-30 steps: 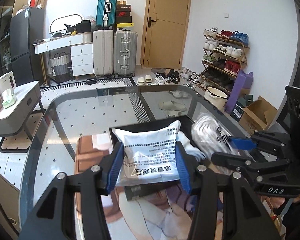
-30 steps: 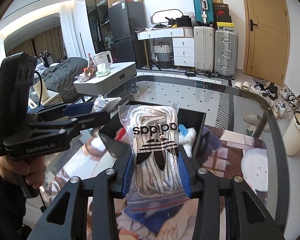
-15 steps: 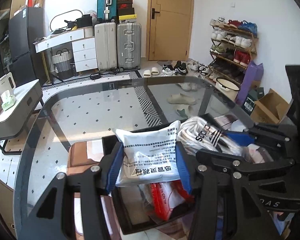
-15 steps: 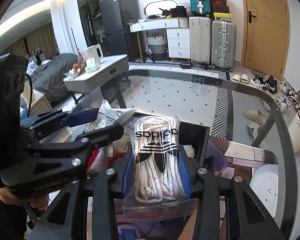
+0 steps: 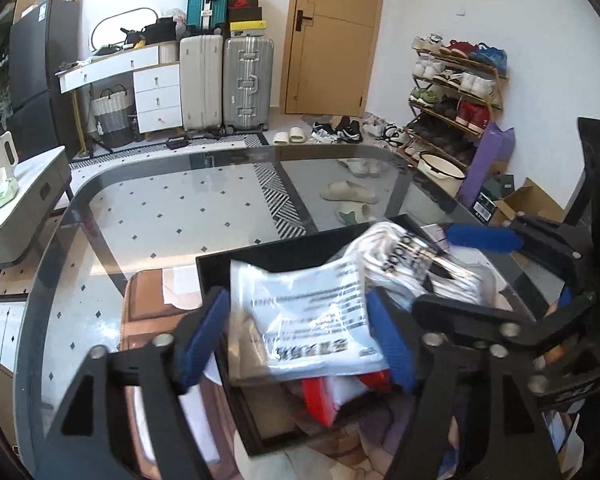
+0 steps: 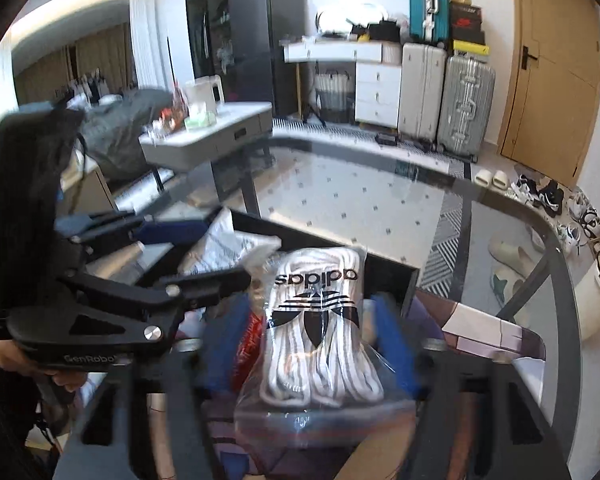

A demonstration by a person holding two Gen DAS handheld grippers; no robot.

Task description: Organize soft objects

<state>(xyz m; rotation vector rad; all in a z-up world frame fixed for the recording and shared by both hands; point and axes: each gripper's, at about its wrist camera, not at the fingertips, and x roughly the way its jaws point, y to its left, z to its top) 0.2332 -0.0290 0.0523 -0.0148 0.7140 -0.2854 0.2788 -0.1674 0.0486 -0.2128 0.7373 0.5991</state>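
Both your grippers, left and right, have just sprung open, freeing pouch and socks over the bin. Only the right view shows your hand.

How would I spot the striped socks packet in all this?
Find the glass table, then the black tray on it. The clear socks packet lies over the tray's right side; unlike the white printed pouch beside it, it bears a black trefoil logo.

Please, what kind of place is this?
Most likely a lived-in home, perhaps near the entrance: a shoe rack full of shoes, suitcases by a wooden door, and a fridge.
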